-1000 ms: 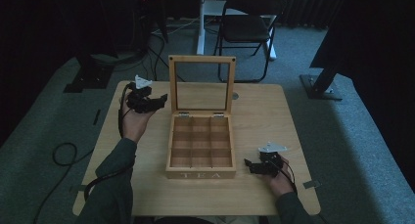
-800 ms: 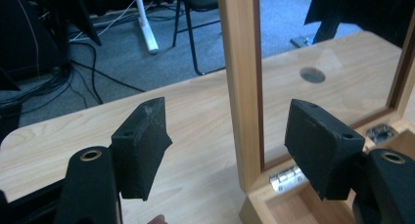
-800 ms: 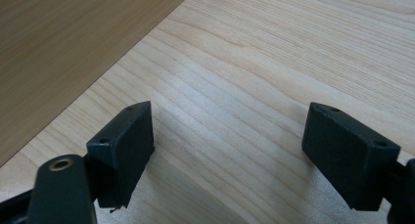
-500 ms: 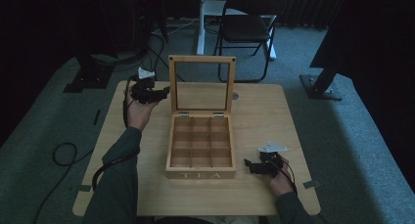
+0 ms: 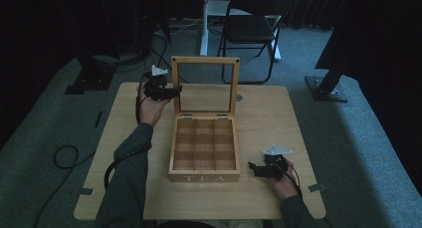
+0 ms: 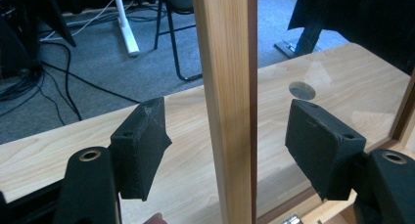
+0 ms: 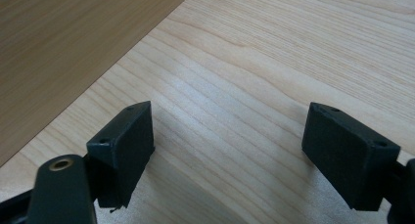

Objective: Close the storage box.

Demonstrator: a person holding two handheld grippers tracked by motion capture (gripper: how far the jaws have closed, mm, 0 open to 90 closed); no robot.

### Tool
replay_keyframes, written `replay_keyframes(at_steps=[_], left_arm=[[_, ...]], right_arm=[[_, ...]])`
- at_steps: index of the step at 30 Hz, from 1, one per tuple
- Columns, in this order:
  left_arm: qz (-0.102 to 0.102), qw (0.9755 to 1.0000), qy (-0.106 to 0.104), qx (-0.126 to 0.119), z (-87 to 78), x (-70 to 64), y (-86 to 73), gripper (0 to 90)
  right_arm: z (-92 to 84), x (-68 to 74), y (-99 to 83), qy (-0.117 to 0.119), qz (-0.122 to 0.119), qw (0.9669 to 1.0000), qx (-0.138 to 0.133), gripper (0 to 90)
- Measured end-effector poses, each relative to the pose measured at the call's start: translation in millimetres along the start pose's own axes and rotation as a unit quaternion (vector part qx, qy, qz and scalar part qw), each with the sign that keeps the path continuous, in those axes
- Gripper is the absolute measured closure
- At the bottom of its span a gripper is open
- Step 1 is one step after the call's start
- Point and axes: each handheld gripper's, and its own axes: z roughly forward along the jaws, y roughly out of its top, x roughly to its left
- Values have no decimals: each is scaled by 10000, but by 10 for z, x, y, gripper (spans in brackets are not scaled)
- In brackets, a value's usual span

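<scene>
Left gripper point(image 5: 174, 90): fingers apart, straddling the upright lid point(image 6: 229, 106) frame's left edge.
Right gripper point(image 7: 244, 155): fingers apart, low over table point(image 5: 268, 113), at the tea box's point(image 5: 204, 177) 3 o'clock.

High view: dim overall, with murky, near-black surroundings and soft detail. The table point(image 5: 278, 138) is the brightest area, evenly lit and without hard shadows.

Left gripper view: brighter. Pale glare lies across the pane of the lid point(image 6: 227, 101), and the lid's wooden frame is slightly soft up close. The floor behind is reasonably clear.

Right gripper view: well lit, with sharp table grain. The hand-held gripper point(image 7: 230, 150) casts soft, faint shadows beneath its jaws. The box side at upper left is darker.
</scene>
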Motion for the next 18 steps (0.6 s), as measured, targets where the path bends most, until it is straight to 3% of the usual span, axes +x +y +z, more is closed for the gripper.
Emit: replay_keyframes(at_steps=[6, 15, 18], left_arm=[[57, 10000, -54, 57, 67, -29, 55, 351], [-142, 9998, -155, -47, 87, -6, 154, 389], [-112, 9998, -163, -81, 81, -19, 203, 398]], right_arm=[[0, 0, 0, 2, 2, 10000, -2, 190], [0, 0, 0, 1, 3, 10000, -1, 190], [1, 0, 0, 1, -1, 10000, -5, 190]])
